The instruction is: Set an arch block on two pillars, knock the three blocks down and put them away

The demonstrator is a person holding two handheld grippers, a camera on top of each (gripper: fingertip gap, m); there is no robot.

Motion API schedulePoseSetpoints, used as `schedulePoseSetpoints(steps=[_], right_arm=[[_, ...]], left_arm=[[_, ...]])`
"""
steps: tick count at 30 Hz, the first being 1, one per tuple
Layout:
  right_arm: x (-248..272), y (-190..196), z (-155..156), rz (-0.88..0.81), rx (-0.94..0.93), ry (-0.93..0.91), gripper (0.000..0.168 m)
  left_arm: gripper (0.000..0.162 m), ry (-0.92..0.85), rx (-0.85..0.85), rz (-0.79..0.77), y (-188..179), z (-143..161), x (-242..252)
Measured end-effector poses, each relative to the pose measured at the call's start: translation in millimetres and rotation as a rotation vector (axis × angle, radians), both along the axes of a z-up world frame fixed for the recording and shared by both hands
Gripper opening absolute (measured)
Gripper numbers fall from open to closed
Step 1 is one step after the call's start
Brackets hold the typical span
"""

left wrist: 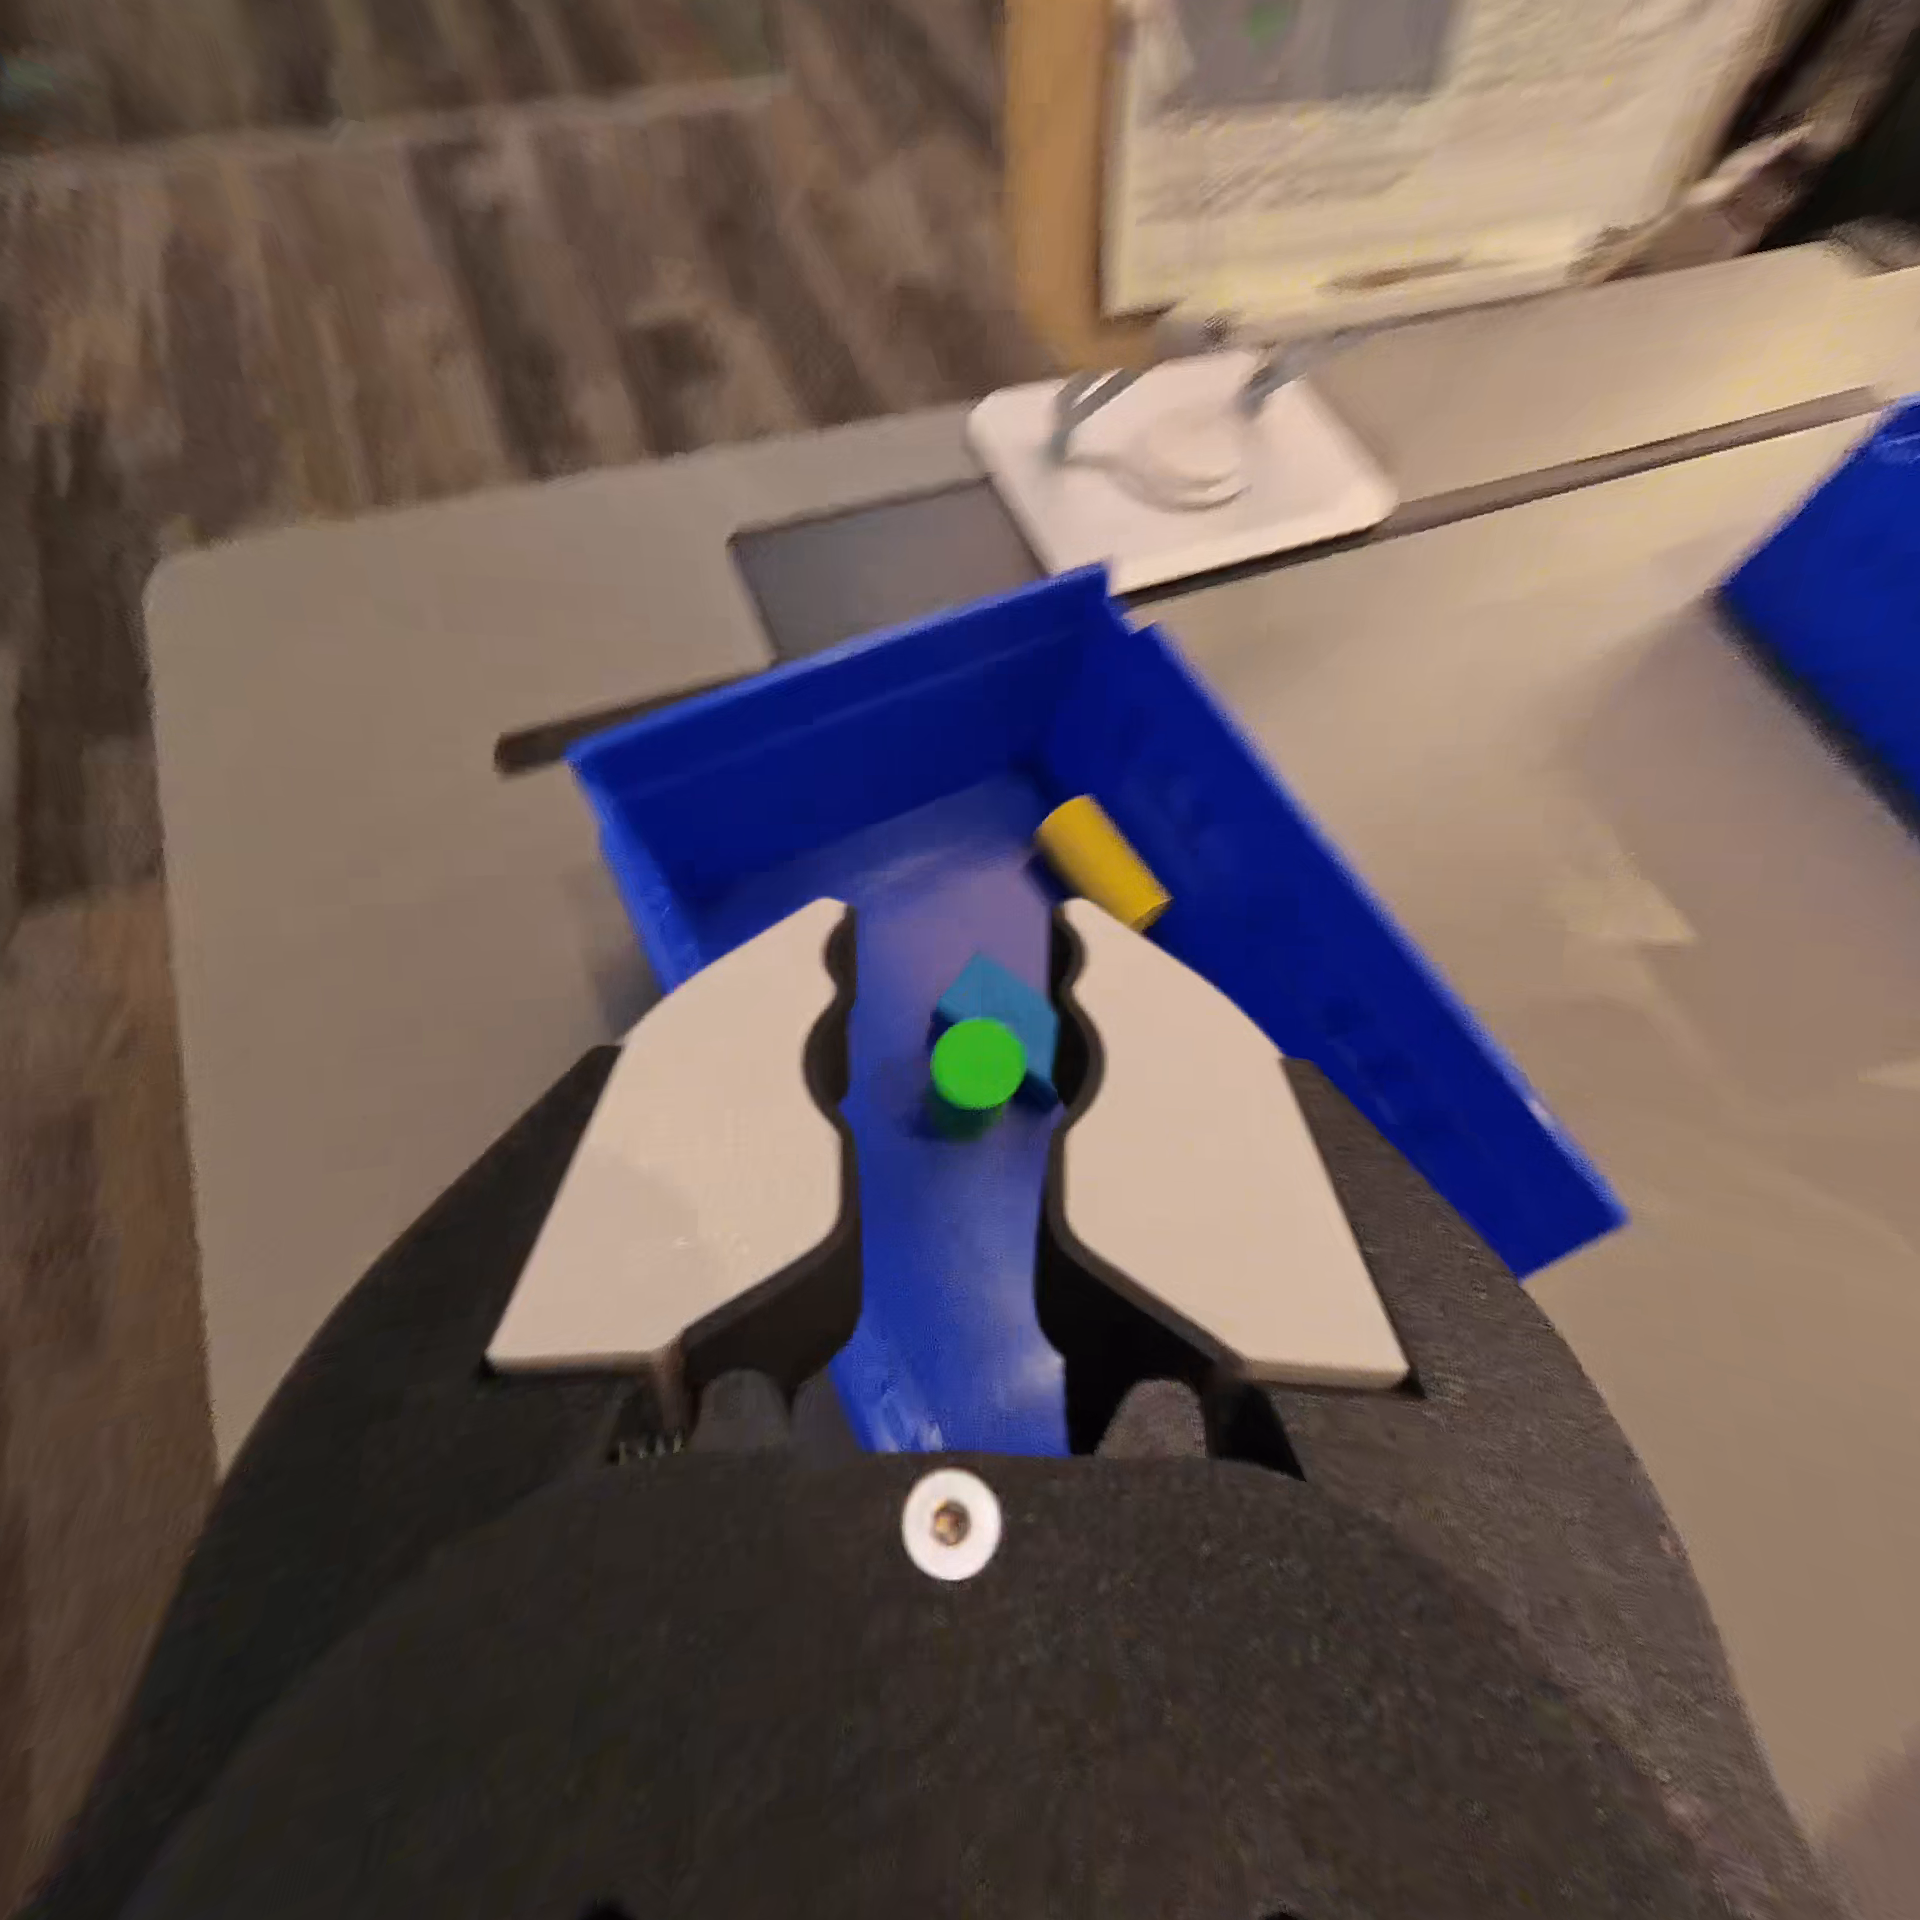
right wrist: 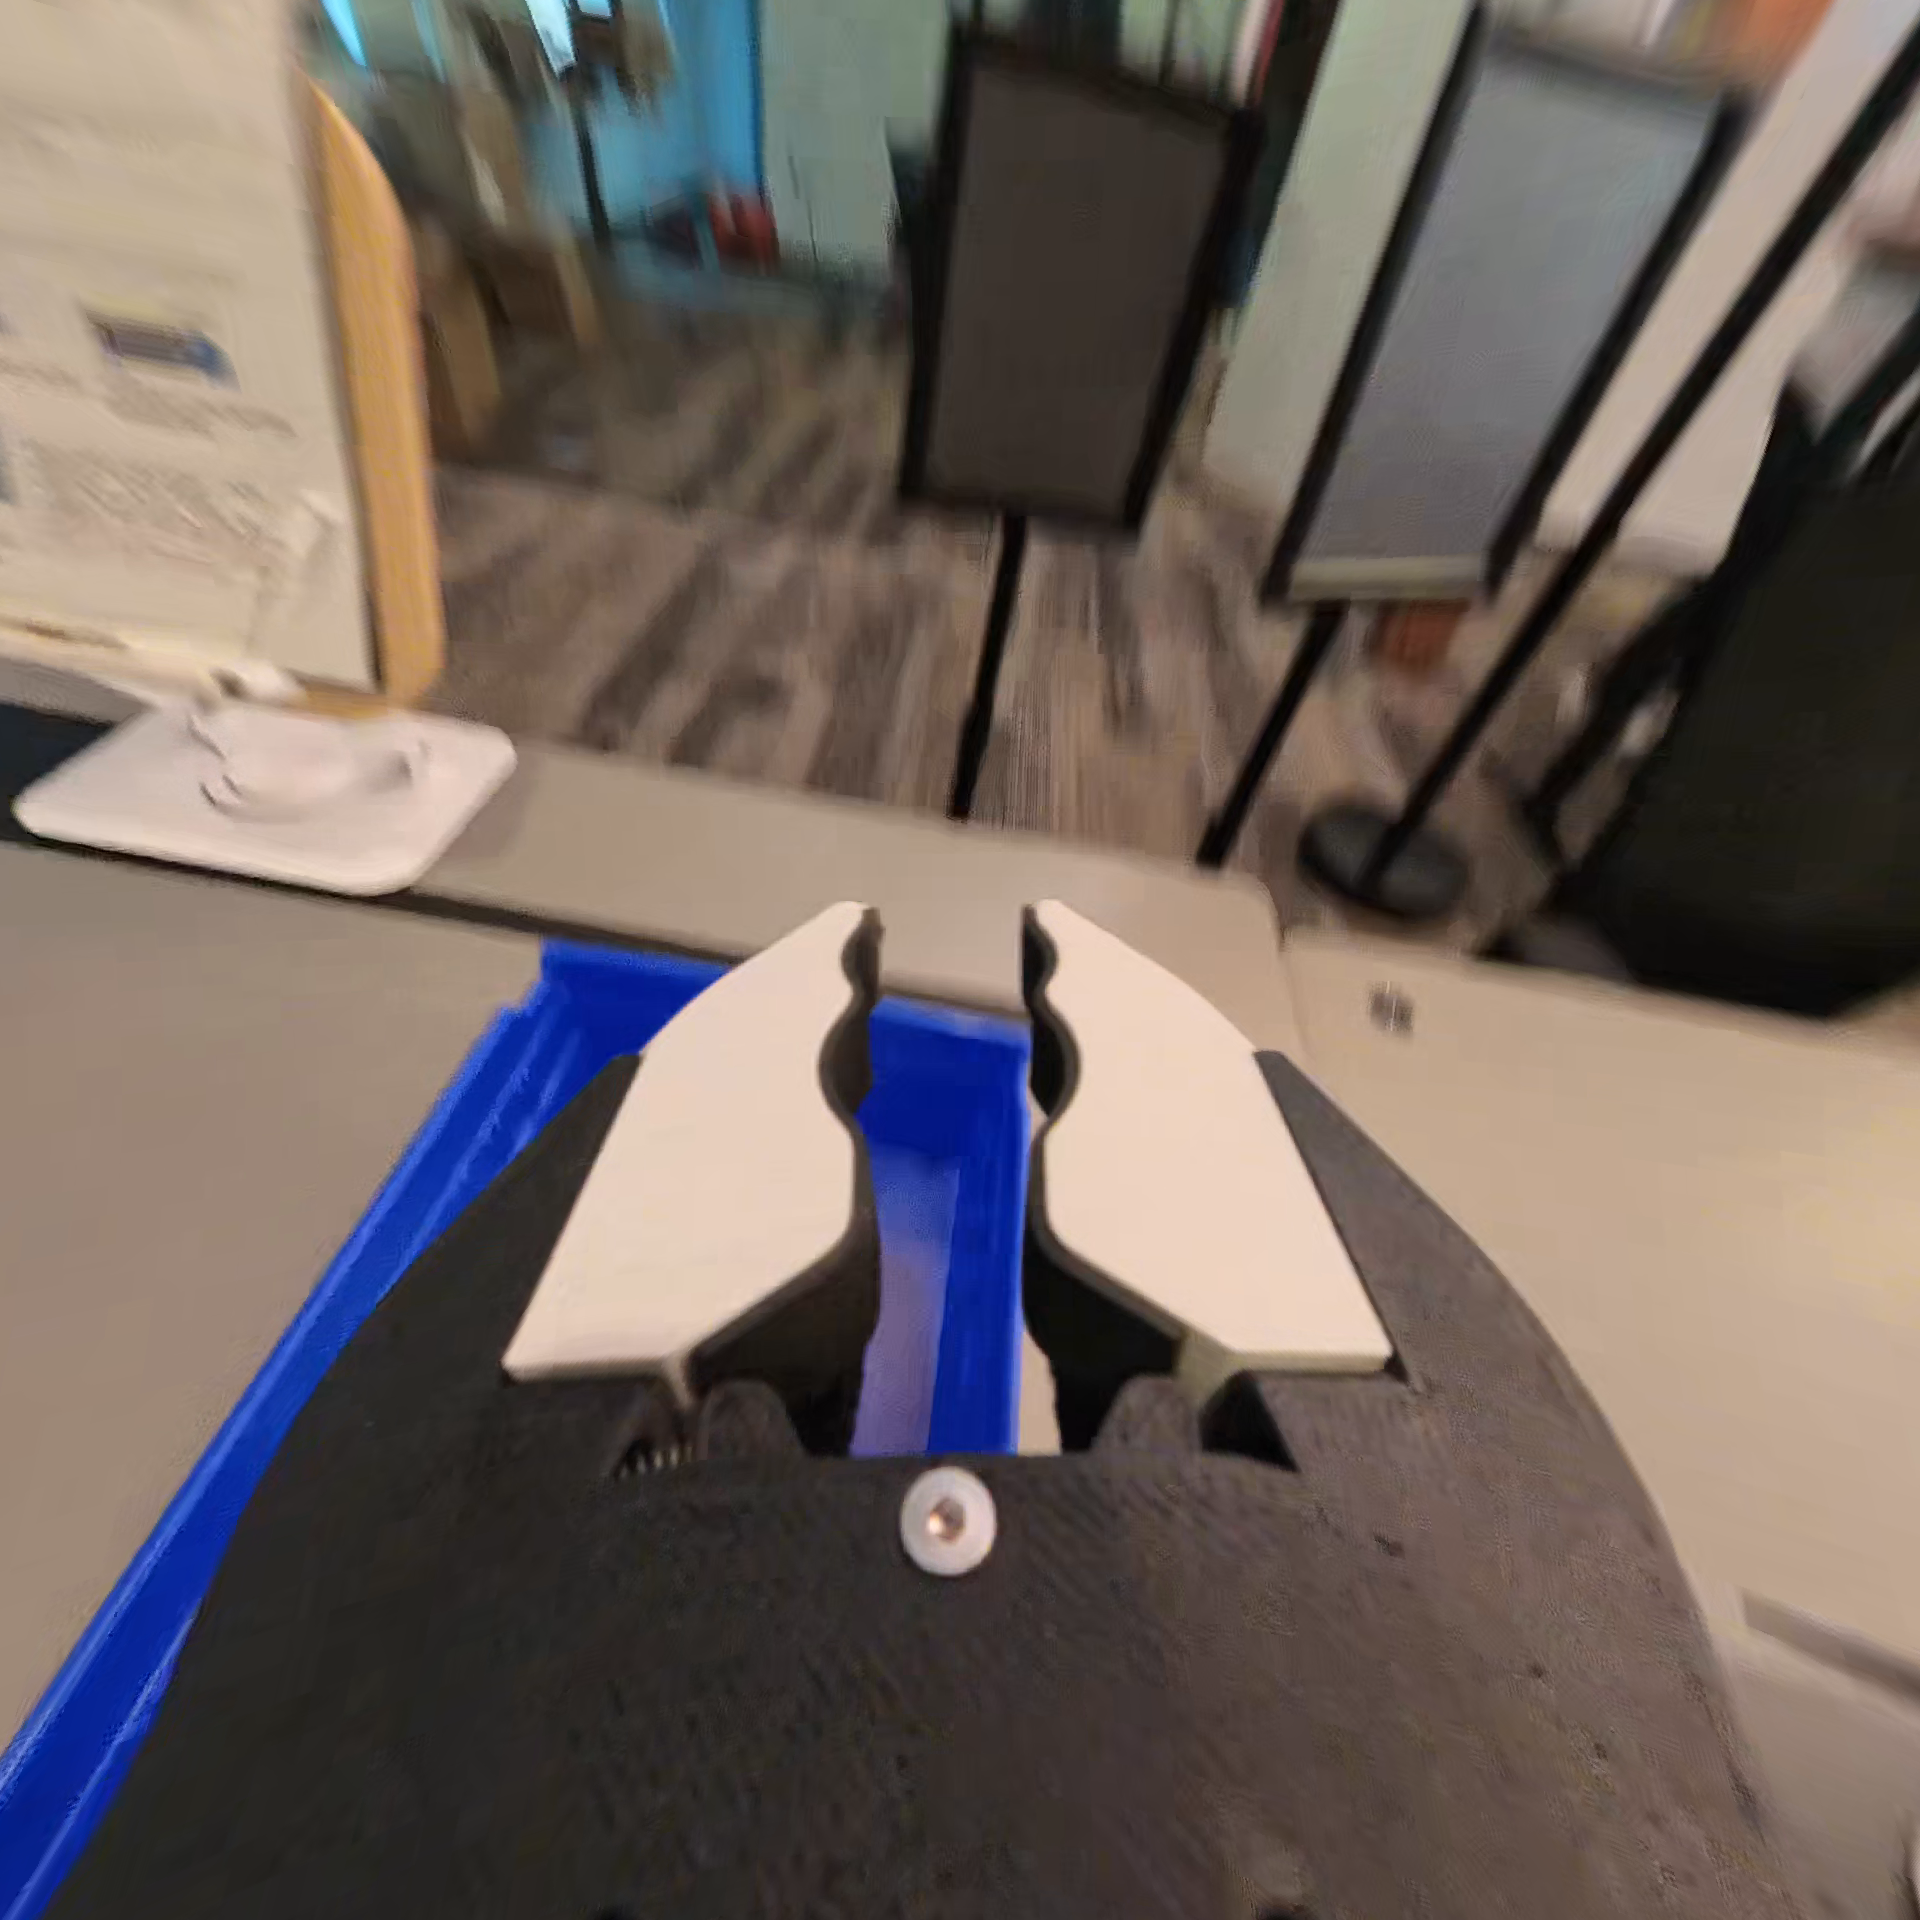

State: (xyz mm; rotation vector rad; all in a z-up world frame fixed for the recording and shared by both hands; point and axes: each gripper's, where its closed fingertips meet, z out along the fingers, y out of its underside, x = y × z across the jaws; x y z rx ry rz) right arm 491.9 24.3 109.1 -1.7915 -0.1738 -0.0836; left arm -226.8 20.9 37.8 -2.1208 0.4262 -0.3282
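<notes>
The left hand-held gripper (left wrist: 954, 925) hangs released over the blue bin (left wrist: 1351, 997) at frame centre, lined up on the green cylinder (left wrist: 977, 1062) touching a blue block (left wrist: 1003, 1000); a yellow cylinder (left wrist: 1101, 860) lies in the corner. The right hand-held gripper (right wrist: 951, 920), also released and empty, hovers above another blue bin (right wrist: 940, 1132) on the bench (right wrist: 1558, 1195).

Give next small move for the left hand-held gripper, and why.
Probably ease it down over the green cylinder: the left hand-held gripper is open and empty above the blue bin, with the cylinder upright between its fingers, against a blue block.
</notes>
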Motion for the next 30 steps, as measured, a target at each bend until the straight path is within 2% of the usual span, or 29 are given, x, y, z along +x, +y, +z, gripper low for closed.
schedulePoseSetpoints(steps=[1, 3, 4, 5, 8, 13, 19, 25, 27, 28, 30], right_arm=[[-12, -3, 13, 0.045, 0.115, -0.041, 0.035], [-40, -10, 29, 0.159, 0.304, -0.132, 0.042], [-51, -11, 32, 0.200, 0.327, -0.132, 0.042], [-61, -10, 28, 0.246, 0.299, -0.101, 0.042], [-91, -8, 20, 0.403, 0.229, 0.027, 0.042], [-111, 1, 5, 0.462, 0.178, 0.012, 0.044], [-130, 12, -18, 0.487, 0.090, -0.064, 0.045], [-150, 21, -42, 0.528, -0.001, -0.139, 0.046], [-156, 23, -48, 0.535, -0.021, -0.165, 0.046], [-158, 24, -50, 0.536, -0.024, -0.172, 0.046], [-167, 24, -54, 0.562, -0.034, -0.166, 0.045]], left_arm=[[0.047, -0.013, 0.046, -0.048, -3, 8, 9], [0.052, -0.035, 0.095, -0.166, -12, 14, 27], [0.055, -0.037, 0.089, -0.219, -16, 10, 34], [0.058, -0.014, 0.069, -0.242, -18, 3, 36], [0.052, 0.160, -0.055, -0.235, -14, -35, 28], [0.065, 0.493, -0.319, -0.200, -10, -106, 10], [0.067, 0.602, -0.379, -0.174, 4, -130, 11], [0.064, 0.663, -0.445, -0.165, 7, -150, 6], [0.054, 0.654, -0.461, -0.177, 8, -155, 10], [0.041, 0.653, -0.473, -0.189, 7, -157, 12], [0.037, 0.676, -0.460, -0.196, 7, -155, 10]])
